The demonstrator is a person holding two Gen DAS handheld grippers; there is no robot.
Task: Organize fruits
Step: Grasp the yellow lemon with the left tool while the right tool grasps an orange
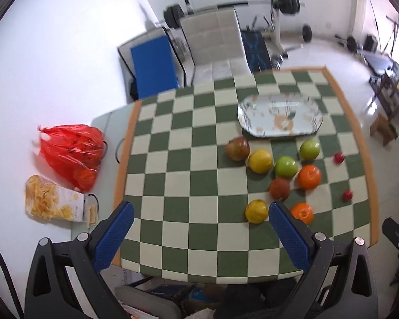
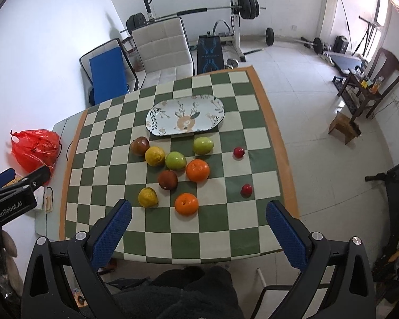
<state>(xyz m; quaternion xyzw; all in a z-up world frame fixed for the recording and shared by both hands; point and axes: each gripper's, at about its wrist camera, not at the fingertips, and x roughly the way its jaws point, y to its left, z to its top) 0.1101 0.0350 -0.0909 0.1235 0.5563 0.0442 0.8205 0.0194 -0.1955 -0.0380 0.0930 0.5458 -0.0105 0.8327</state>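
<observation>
An empty oval floral plate (image 2: 186,118) (image 1: 279,118) sits at the far side of the green-and-cream checkered cloth (image 2: 119,138). Several fruits lie loose in front of it: two oranges (image 2: 186,203) (image 2: 198,170), two yellow lemons (image 2: 148,197) (image 2: 154,155), two green apples (image 2: 175,160) (image 2: 203,145), two dark red fruits (image 2: 167,179) (image 2: 140,145) and two small red ones (image 2: 239,152) (image 2: 246,190). My left gripper (image 1: 200,232) is open and empty above the near left of the cloth. My right gripper (image 2: 199,230) is open and empty above the near edge.
A red plastic bag (image 1: 71,154) and a snack box (image 1: 53,203) lie on the bare table left of the cloth. A padded chair (image 2: 163,50) stands behind the table, with a blue mat (image 2: 107,75) and weight gear beyond. A small wooden stool (image 2: 344,127) stands on the floor to the right.
</observation>
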